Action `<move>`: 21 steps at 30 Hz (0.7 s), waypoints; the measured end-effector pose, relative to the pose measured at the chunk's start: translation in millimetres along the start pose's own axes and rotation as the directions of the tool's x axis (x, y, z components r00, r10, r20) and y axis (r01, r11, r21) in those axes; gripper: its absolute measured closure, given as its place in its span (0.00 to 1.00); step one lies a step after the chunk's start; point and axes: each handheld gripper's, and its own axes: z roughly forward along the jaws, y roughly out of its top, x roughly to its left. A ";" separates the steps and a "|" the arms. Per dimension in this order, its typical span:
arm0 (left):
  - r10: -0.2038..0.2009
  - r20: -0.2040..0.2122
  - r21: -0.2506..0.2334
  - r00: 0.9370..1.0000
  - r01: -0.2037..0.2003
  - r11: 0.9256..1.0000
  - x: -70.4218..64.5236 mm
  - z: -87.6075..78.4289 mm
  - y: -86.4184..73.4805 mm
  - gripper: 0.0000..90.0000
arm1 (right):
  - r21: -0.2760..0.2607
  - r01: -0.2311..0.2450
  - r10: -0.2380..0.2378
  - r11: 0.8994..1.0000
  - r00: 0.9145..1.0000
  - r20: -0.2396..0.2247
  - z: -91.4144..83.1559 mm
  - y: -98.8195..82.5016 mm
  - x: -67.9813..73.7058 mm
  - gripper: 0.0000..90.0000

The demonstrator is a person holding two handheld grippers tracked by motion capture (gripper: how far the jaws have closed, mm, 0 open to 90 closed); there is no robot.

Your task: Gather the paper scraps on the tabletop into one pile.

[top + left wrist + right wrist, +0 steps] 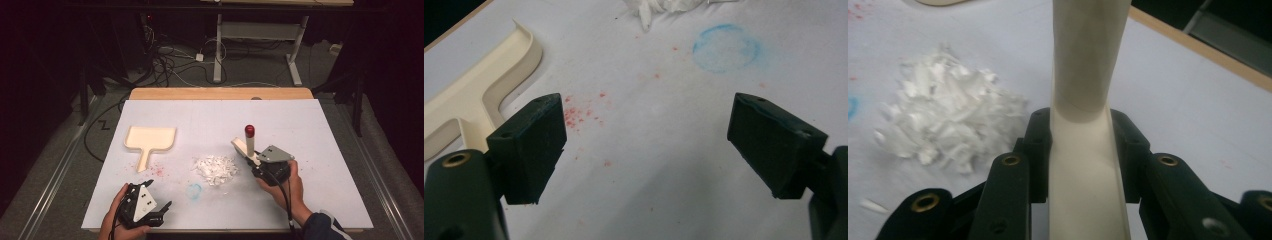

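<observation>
A pile of white paper shreds [216, 169] [948, 115] lies in the middle of the white table cover [300, 125]. To its right my right gripper [252, 159] [1081, 125] is shut on the cream handle of a hand tool [249, 146] [1088, 75] with a red end [249, 131]; the tool points away from me. A cream dustpan [150, 138] [479, 90] lies at the left, handle toward me. My left gripper [160, 194] [646, 130] rests at the near left, open, with nothing between its jaws.
A blue ring mark [194, 190] [725, 47] and red specks [157, 170] [579, 115] stain the cover near the front. The wooden table edge [220, 93] shows at the back. Cables [170, 65] and a desk frame [260, 35] stand on the floor beyond.
</observation>
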 end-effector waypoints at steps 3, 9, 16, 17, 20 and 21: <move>0.003 0.005 0.000 1.000 -0.003 1.000 -0.4 0.3 -0.1 0.17 | -0.011 0.003 -0.003 1.000 1.000 -0.006 7.3 7.5 14.0 0.75; 0.000 0.004 -0.004 1.000 0.000 1.000 0.1 -0.8 -0.5 0.17 | -0.037 0.017 -0.019 0.999 0.999 -0.051 17.4 20.3 39.6 0.75; -0.007 0.000 -0.006 1.000 0.007 1.000 0.8 -2.4 -1.4 0.17 | -0.086 0.014 -0.016 0.996 1.000 -0.021 7.8 25.8 21.4 0.75; -0.006 -0.001 -0.007 1.000 0.006 1.000 0.6 -2.4 -1.3 0.17 | -0.092 0.009 -0.009 0.996 1.000 -0.009 6.0 26.5 16.2 0.75; -0.007 0.000 -0.006 1.000 0.007 1.000 0.4 -1.7 -1.0 0.17 | -0.103 -0.027 0.029 0.994 0.999 0.025 4.2 25.6 -0.7 0.75; -0.006 0.000 -0.005 1.000 0.006 1.000 0.4 -1.3 -0.8 0.17 | -0.106 -0.032 0.037 0.994 0.998 0.045 5.9 24.5 -5.7 0.75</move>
